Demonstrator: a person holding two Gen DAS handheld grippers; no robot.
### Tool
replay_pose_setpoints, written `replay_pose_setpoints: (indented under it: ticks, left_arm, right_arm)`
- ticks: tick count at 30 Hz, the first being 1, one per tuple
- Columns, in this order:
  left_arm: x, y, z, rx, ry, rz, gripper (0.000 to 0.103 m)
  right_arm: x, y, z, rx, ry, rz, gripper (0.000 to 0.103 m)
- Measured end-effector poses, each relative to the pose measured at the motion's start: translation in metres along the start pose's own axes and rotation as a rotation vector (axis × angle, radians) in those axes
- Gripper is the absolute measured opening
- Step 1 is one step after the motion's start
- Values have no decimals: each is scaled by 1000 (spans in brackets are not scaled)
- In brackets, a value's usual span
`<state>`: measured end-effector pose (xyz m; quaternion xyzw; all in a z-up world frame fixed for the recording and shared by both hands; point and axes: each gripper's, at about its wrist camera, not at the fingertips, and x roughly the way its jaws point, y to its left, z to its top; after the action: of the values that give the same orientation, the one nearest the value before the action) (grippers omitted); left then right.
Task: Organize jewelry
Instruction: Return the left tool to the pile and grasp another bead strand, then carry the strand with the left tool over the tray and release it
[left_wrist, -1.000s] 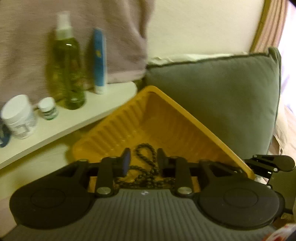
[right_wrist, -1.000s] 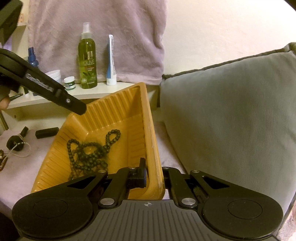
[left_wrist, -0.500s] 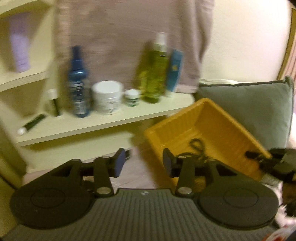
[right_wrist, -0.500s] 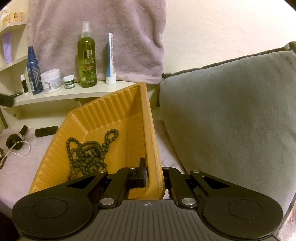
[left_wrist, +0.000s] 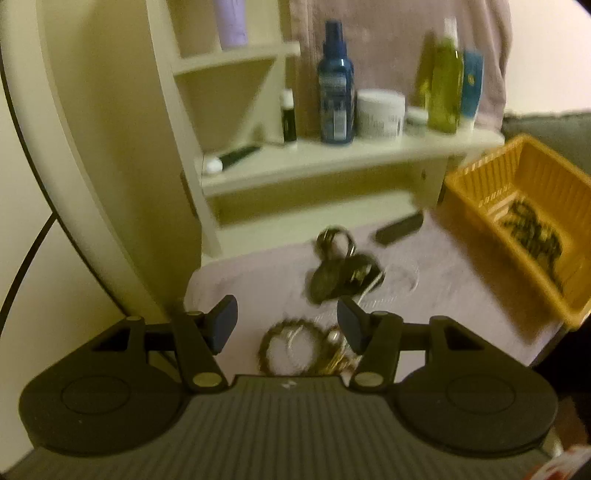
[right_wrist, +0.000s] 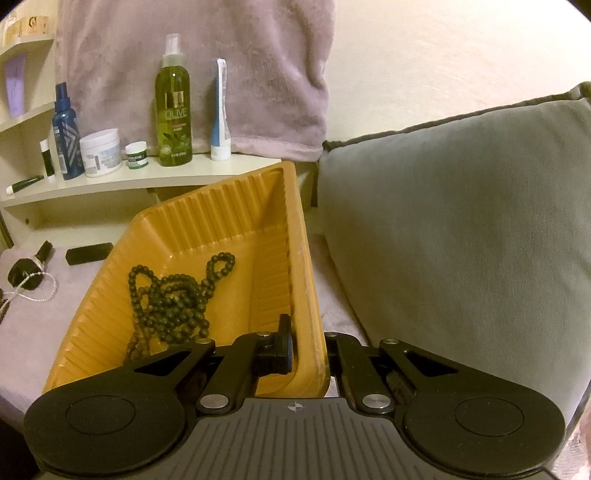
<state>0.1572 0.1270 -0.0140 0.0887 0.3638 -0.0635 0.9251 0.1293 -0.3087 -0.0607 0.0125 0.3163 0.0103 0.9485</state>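
Two grippers: the right gripper (right_wrist: 308, 354) pinches the yellow tray's (right_wrist: 221, 221) five-o'clock wall; the left gripper (left_wrist: 287, 325), empty, spreads its fingers above a bracelet (left_wrist: 286, 347).

Right gripper (right_wrist: 309, 350) on yellow tray (right_wrist: 236, 221) rim

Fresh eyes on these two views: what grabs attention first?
The yellow tray, tipped up against the grey cushion, with the right gripper shut on its rim and a dark bead necklace heaped inside. In the left view, the left gripper is opening with nothing between its jaws, above a blurred bracelet and a dark pendant on the pink cloth.
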Motion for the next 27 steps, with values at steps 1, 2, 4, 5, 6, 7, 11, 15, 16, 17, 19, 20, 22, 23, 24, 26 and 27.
replay_pose_setpoints:
  ticks: [1, 2, 4, 5, 6, 7, 11, 15, 16, 17, 19, 20, 22, 23, 24, 26, 27]
  left_arm:
    - [1, -1, -5, 11, 7, 0, 56]
    - [4, -2, -8, 18, 14, -3, 56]
    - [9, -6, -16, 22, 36, -20, 56]
    - [12, -7, -20, 20, 50, -34, 56]
    - [16, -8, -24, 18, 60, -48, 56]
    - [19, -11, -27, 22, 67, -59, 54]
    - [26, -23, -36, 74, 85, -75, 42]
    - [28, -28, -37, 99, 82, -91, 25]
    - [29, -30, -37, 108, 83, -94, 21]
    - [30, -31, -36, 116, 87, -97, 19]
    - [33, -33, -36, 136, 92, -98, 17]
    - [35, -33, -36, 142, 95, -96, 16]
    - [39, -33, -35, 154, 106, -95, 14]
    - [41, -33, -35, 160, 108, -91, 13]
    - [42, -33, -35, 170, 112, -91, 12]
    - [45, -33, -35, 186, 116, -91, 10]
    - [46, -33, -35, 194, 115, -91, 10]
  right_arm:
    - [0, 0, 0, -2, 1, -1, 5]
    - [0, 0, 0, -4, 2, -2, 5]
    - [0, 0, 0, -6, 3, -3, 5]
    - [0, 0, 0, -8, 4, -4, 5]
    - [0, 1, 0, -10, 6, -5, 5]
    - [1, 1, 0, -10, 7, -6, 5]
    - [2, 1, -1, -14, 11, -9, 5]
    - [2, 2, -1, -18, 12, -11, 5]
    - [2, 2, -1, -17, 12, -11, 5]
    - [2, 2, -1, -17, 13, -12, 5]
    - [2, 2, 0, -18, 12, -11, 5]
    - [2, 2, 0, -19, 12, -11, 5]
    - [3, 2, 0, -19, 13, -11, 5]
    - [3, 2, 0, -20, 14, -11, 5]
    - [3, 1, -1, -20, 14, -12, 5]
    - [3, 1, -1, -20, 15, -13, 5]
    - [4, 1, -1, -20, 16, -13, 5]
